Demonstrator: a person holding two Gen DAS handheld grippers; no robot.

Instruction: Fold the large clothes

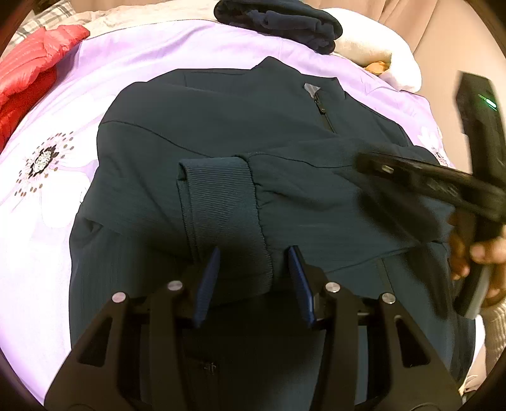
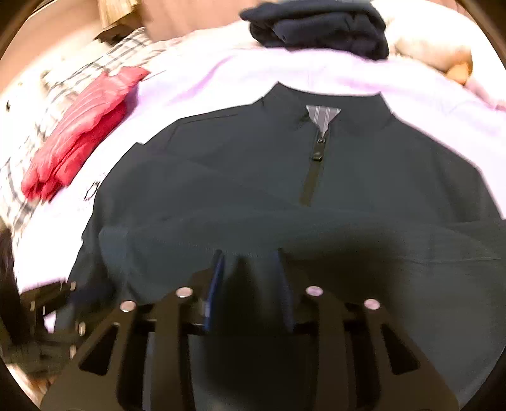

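Note:
A dark teal zip-neck jacket (image 1: pixel 196 126) lies front up on a lilac flowered bedspread (image 1: pixel 57 177), collar at the far side. One sleeve is folded across the chest, its ribbed cuff (image 1: pixel 221 202) pointing toward me. My left gripper (image 1: pixel 253 256) is open above the jacket, its blue pads either side of the cuff's near end. My right gripper (image 2: pixel 248 256) is open over the jacket's (image 2: pixel 240 164) lower chest, holding nothing; it shows in the left wrist view (image 1: pixel 427 180) at the right, blurred.
A red puffer jacket (image 1: pixel 28 66) lies at the far left of the bed. A folded navy garment (image 1: pixel 284 22) sits beyond the collar. A white pillow (image 1: pixel 373 47) lies at the far right. A checked blanket (image 2: pixel 63 88) is behind the red jacket.

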